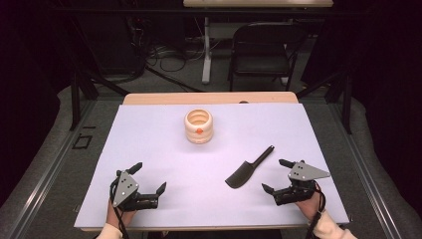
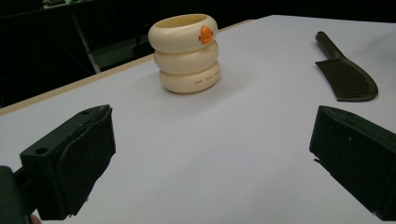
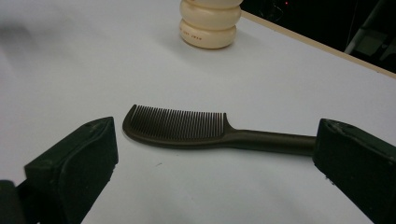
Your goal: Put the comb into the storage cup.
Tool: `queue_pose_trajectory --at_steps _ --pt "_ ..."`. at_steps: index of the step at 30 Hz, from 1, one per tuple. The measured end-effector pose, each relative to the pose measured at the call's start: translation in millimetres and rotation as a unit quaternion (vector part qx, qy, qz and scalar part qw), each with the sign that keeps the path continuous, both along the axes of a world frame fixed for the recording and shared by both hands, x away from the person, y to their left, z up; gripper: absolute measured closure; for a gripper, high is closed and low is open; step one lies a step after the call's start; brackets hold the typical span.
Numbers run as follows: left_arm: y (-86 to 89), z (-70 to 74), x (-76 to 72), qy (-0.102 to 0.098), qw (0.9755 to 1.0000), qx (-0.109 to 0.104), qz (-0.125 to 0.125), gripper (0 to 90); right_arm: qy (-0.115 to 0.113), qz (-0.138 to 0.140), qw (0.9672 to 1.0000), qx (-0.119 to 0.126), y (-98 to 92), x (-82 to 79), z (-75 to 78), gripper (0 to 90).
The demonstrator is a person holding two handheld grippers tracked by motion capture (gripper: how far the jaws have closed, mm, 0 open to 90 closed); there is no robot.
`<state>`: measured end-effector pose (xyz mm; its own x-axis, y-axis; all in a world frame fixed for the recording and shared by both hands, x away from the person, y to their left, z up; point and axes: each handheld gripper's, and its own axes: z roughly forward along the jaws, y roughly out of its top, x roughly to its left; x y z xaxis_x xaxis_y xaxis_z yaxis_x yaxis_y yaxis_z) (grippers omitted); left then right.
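Dark brown plastic comb lying flat on the white sheet, right of centre in the high view, handle aimed toward the upper right, toothed head toward the lower left. In the right gripper view, same comb across the middle of the frame, teeth up-frame, handle running off to the right behind the right jaw.

Cream holder of three stacked rings, upright, above centre in the high view, well apart from the comb; small orange mark on its front. In the left gripper view, holder at upper centre, open at the top, a line of small lettering on the lowest ring, too small to read; comb at upper right.

Right hand-held gripper at lower right of the high view, just beside the comb's head, not touching it, jaws wide apart and empty. Left hand-held gripper at lower left, jaws likewise spread, nothing between them, well apart from both things.

White sheet covering most of the wooden desk, a bare strip of wood along the upper edge. Folding chair on the floor at upper centre-right.
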<state>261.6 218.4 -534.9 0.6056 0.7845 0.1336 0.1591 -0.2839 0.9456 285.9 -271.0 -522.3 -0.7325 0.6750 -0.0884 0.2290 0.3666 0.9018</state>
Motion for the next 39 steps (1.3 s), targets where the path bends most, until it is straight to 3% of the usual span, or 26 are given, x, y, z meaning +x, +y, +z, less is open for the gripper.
queue_pose_trajectory --at_steps 39 --pt "0.1 -1.5 0.5 0.003 1.0000 0.007 0.000 0.2 0.016 -0.013 0.9997 -0.014 14.7 54.0 0.5 0.0"
